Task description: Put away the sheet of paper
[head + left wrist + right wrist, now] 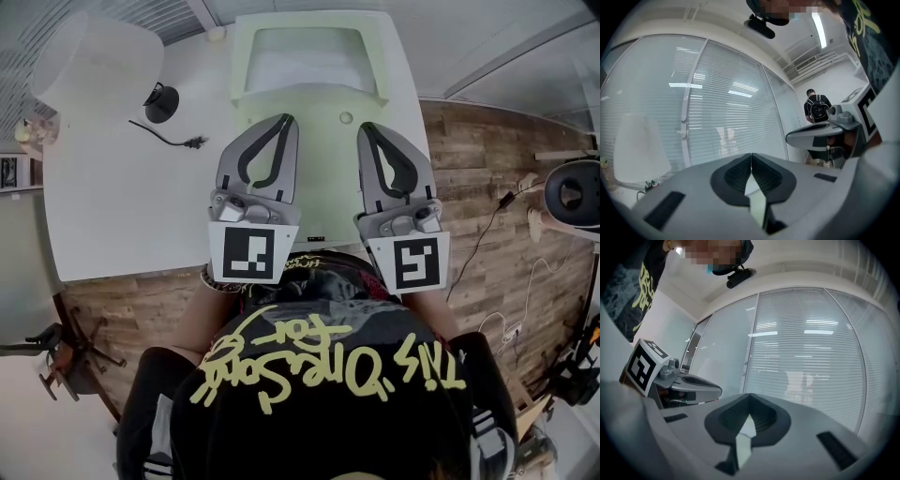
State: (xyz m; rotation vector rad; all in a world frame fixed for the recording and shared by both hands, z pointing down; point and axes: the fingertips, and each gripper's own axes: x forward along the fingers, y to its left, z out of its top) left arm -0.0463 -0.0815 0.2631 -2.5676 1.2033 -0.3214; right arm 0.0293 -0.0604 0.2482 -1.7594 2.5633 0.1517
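A pale green paper tray (241,66) stands at the far side of the white table (122,197), with what looks like a whitish sheet (305,61) lying inside it. My left gripper (287,118) and right gripper (364,127) hover side by side over the table's near half, pointing level toward the tray and short of it. Both are shut with nothing between the jaws. In the left gripper view the left gripper (751,153) has its jaws meeting in front of window blinds. The right gripper view shows the right gripper (749,394) the same way.
A black round object (161,101) with a loose cable (178,141) lies at the table's left. A translucent white shade (94,61) stands at the far left corner. Wooden floor (487,159) and cables lie to the right. A person with a backpack (816,108) stands far off.
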